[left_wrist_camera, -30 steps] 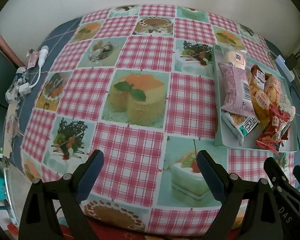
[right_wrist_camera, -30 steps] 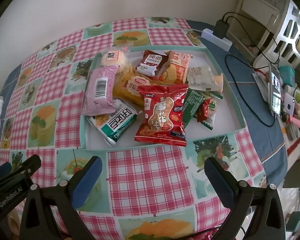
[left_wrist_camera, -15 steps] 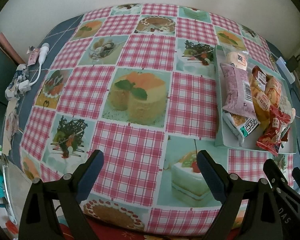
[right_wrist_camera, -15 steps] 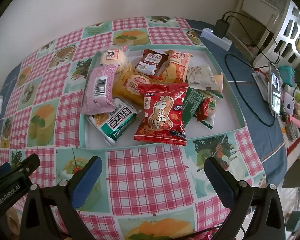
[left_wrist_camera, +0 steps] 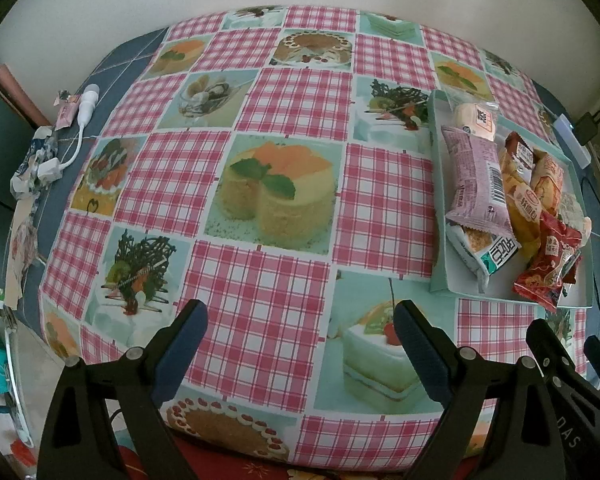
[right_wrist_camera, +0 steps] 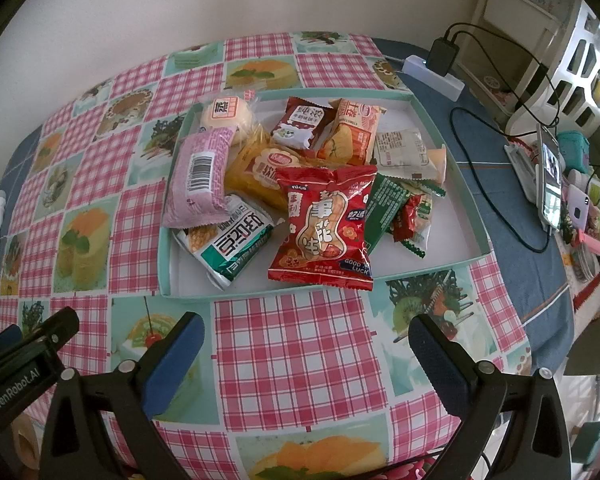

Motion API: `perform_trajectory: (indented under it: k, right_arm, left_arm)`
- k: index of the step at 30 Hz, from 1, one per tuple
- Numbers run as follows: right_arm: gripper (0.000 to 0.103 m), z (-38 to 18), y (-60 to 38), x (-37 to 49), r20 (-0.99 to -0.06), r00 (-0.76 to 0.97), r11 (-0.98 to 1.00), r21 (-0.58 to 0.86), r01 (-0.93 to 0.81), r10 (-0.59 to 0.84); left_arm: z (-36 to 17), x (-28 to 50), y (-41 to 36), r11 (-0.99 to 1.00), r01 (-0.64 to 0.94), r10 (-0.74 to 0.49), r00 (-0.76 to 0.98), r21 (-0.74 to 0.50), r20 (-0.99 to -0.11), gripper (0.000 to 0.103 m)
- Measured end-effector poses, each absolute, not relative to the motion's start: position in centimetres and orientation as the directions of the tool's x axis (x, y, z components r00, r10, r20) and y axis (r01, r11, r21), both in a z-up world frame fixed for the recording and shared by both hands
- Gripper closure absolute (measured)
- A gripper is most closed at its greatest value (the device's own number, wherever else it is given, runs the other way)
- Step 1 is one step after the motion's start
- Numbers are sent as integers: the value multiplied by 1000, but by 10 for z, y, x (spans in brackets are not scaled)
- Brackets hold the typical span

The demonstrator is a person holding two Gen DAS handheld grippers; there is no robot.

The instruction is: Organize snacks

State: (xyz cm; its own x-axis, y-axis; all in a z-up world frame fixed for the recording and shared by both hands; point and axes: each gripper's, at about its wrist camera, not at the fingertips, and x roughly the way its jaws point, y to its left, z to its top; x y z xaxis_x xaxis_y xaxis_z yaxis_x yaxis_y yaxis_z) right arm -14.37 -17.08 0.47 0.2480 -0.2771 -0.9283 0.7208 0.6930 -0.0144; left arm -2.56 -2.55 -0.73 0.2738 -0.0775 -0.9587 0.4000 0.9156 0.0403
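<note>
A shallow mint-green tray (right_wrist_camera: 466, 188) holds several snack packets: a red peanut bag (right_wrist_camera: 324, 232) in front, a pink wrapped cake (right_wrist_camera: 200, 172), a green-and-white packet (right_wrist_camera: 232, 246), a yellow bag (right_wrist_camera: 266, 170) and a round bun (right_wrist_camera: 226, 114). My right gripper (right_wrist_camera: 306, 354) is open and empty, over the checked cloth just in front of the tray. My left gripper (left_wrist_camera: 300, 344) is open and empty over the table's middle, with the tray (left_wrist_camera: 436, 280) at its right.
The table has a pink checked cloth with cake pictures (left_wrist_camera: 276, 188). A white cable and wrappers (left_wrist_camera: 60, 148) lie at the left edge. A power strip with charger (right_wrist_camera: 436, 68), cables, a phone (right_wrist_camera: 550, 188) and small clutter sit at the right.
Both views have shifted very slightly; the grippers stay open and the snacks lie as before.
</note>
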Motion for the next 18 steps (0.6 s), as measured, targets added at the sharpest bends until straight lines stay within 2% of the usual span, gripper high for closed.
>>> perform_trajectory:
  k: [18]
  right_arm:
    - [0, 4, -170, -143, -929, 246, 691, -15, 723, -278]
  left_arm:
    - [-8, -25, -25, 916, 399, -77, 271, 39, -959, 9]
